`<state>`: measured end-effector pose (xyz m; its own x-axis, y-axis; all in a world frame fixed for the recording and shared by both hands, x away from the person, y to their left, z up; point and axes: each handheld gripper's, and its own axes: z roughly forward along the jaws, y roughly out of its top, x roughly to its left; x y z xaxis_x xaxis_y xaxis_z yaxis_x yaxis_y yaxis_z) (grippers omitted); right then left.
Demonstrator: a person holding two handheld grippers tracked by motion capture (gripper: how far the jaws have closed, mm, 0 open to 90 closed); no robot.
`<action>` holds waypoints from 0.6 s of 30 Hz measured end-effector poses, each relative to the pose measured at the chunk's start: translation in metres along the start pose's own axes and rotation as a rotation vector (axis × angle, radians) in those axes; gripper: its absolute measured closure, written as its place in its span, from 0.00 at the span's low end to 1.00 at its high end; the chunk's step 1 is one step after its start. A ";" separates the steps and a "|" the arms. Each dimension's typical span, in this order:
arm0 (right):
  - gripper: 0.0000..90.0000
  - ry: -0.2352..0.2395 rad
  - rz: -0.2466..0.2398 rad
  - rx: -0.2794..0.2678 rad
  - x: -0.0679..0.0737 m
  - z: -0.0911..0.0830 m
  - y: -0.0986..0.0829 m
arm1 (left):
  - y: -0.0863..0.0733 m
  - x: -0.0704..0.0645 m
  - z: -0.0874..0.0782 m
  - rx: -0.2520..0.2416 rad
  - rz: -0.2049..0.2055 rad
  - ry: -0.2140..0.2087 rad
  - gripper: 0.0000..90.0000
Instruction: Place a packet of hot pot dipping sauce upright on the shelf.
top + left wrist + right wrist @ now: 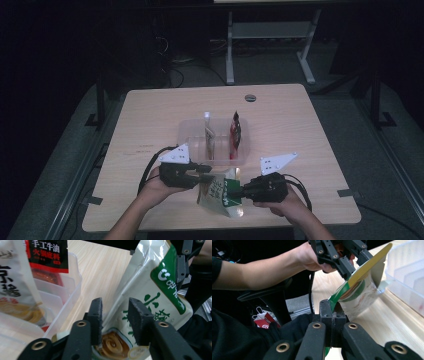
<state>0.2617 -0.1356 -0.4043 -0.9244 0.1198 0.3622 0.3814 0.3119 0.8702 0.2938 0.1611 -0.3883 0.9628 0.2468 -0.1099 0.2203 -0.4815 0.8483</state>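
Observation:
A green and white snack packet hangs tilted above the table's front edge, between the two grippers. My right gripper is shut on its green edge, the jaws pressed together. My left gripper stands open at the packet's upper left side. The packet sits in and behind the gap of its jaws. In the right gripper view the left gripper meets the packet's yellow top edge. Whether its pads touch the packet I cannot tell.
A clear plastic bin stands mid-table just behind the grippers. It holds an upright beige packet and an upright red and black packet. Its wall is close to the left jaws. A cable grommet sits at the far edge.

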 end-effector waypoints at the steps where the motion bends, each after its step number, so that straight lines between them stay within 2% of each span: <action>1: 1.00 0.002 -0.004 0.001 0.001 0.000 0.001 | -0.002 -0.002 -0.005 0.012 0.006 0.007 0.67; 10: 1.00 0.004 -0.055 -0.012 0.009 0.001 0.013 | -0.017 -0.012 -0.027 0.027 -0.012 0.042 0.52; 11: 1.00 -0.001 -0.071 -0.012 0.011 0.002 0.016 | -0.022 -0.014 -0.032 0.028 -0.022 0.061 0.51; 13: 1.00 -0.005 -0.084 -0.006 0.012 0.002 0.019 | -0.029 -0.015 -0.037 0.034 -0.036 0.072 0.49; 18: 1.00 -0.006 -0.108 -0.011 0.013 0.005 0.026 | -0.046 -0.017 -0.045 0.057 -0.072 0.079 0.42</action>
<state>0.2592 -0.1211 -0.3783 -0.9602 0.0917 0.2639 0.2793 0.3132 0.9077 0.2605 0.2173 -0.4019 0.9294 0.3468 -0.1267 0.2993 -0.5067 0.8085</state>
